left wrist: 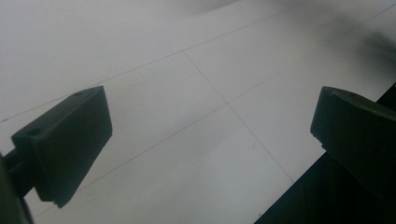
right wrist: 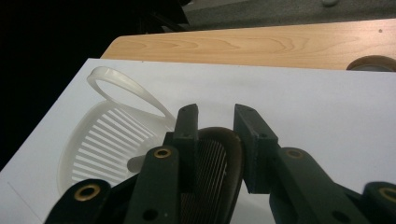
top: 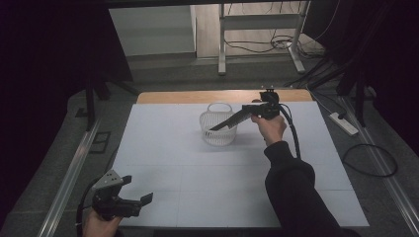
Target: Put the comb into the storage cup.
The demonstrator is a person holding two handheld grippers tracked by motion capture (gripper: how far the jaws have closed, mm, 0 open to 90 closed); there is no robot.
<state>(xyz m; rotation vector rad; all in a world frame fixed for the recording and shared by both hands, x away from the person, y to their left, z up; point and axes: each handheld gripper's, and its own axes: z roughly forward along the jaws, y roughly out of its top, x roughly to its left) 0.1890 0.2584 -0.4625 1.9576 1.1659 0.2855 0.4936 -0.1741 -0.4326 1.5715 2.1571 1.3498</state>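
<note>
A white slotted plastic basket (top: 217, 136) with a loop handle stands on the white table top (top: 163, 148), right of centre towards the back. Just right of it, my right gripper (top: 248, 111) is shut on a dark comb-like piece (top: 227, 121) with fine teeth, which slants down and left with its tip over the basket's opening. In the right gripper view the toothed piece (right wrist: 217, 161) fills the gap in my right gripper (right wrist: 215, 116), and the basket (right wrist: 100, 144) lies beyond it to the left. My left gripper (top: 137, 189) rests at the front left corner, open. Its jaws stand wide apart in the left gripper view (left wrist: 210, 135).
A strip of bare wood (top: 217, 96) runs along the table's far edge. A round brown object (right wrist: 373, 63) sits on that strip. On the floor to the right lie a power strip (top: 343, 123) and looped cables (top: 370, 160). Metal frame legs (top: 222, 44) stand behind the table.
</note>
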